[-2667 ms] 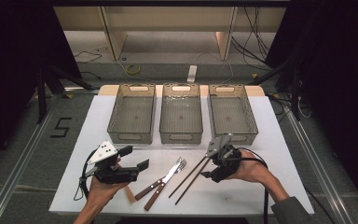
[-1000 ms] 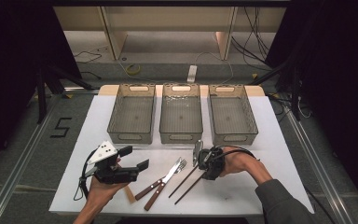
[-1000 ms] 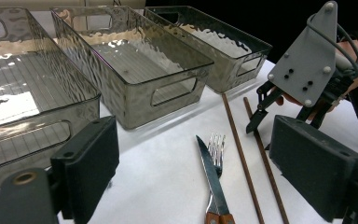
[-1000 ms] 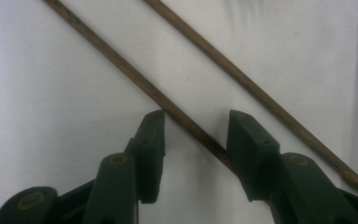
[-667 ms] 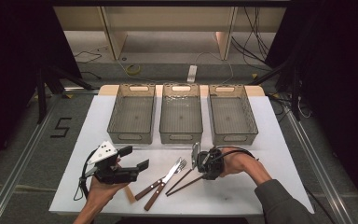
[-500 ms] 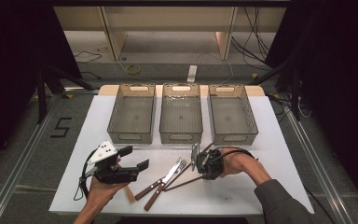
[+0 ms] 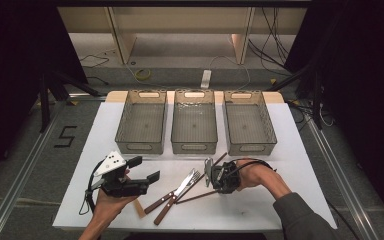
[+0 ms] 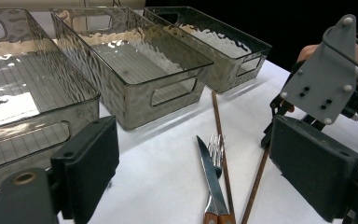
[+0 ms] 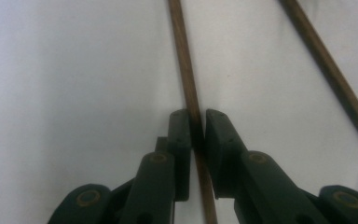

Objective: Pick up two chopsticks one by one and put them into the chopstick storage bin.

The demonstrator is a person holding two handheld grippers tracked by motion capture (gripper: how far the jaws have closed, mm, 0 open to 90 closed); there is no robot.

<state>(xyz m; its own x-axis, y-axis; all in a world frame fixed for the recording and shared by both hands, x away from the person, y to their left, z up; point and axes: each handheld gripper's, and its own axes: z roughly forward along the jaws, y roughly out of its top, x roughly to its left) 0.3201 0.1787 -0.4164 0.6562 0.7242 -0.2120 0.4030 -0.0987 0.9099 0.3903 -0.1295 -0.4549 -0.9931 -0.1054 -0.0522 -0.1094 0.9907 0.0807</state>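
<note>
While left hand idles, right side does the work —
Change: right gripper [image 9: 197,122] jaws have just been closing; vs approx 1 s back they stood wider over the two chopsticks, now pads pinch one, and that stick has swung flatter across the table since.
Right grip: clamped on held chopstick [image 9: 186,70], stick runs straight up between the pads in the right gripper view.
Left gripper [image 7: 145,170]: jaws apart, nothing between, parked near table's front-left edge.
Meaning: pick looks made; lift + carry to a bin prob. next, not yet begun.
Location: held chopstick [image 7: 195,196] lies on white table [image 7: 290,150], just right of fork [image 7: 189,179] & knife [image 7: 166,199], in front of middle bin [image 7: 194,148].
Axis: long axis near level, shallow diagonal; free end points front-left twd the knife handles.
Other chopstick [image 7: 219,159]: apart, steeper diagonal, upper tip twd right bin [image 7: 247,148].
Left bin [image 7: 141,148]: empty, well clear.
</note>
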